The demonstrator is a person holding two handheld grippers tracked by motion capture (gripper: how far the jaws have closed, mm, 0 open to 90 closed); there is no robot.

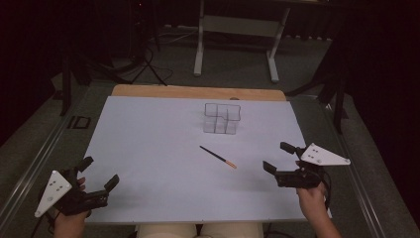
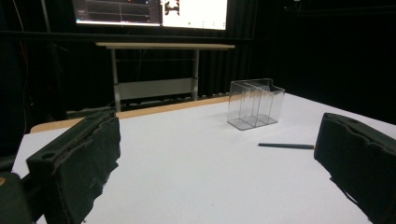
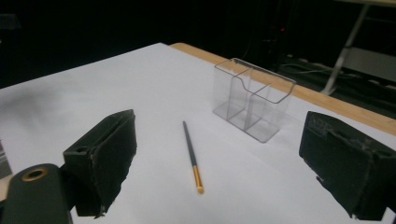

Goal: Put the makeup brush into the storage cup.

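Observation:
A thin black pen (image 1: 218, 156) with an orange end lies flat near the middle of the white table top (image 1: 148, 148); it also lies ahead of the jaws as the pen (image 3: 191, 156) and the pen (image 2: 286, 146). Behind it stands a clear plastic holder (image 1: 222, 118) with compartments, upright and empty, seen again as the holder (image 2: 255, 104) and the holder (image 3: 252, 97). My left gripper (image 1: 99, 172) rests at the table's near left corner, open and holding nothing. My right gripper (image 1: 278, 156) hovers at the near right, open and empty, its jaws pointing toward the pen.
The white sheet covers a wooden table whose bare edge (image 1: 198, 91) runs along the far side. A metal-legged desk (image 1: 237, 29) stands on the floor beyond. Lit screens (image 2: 154, 11) glow above a second desk.

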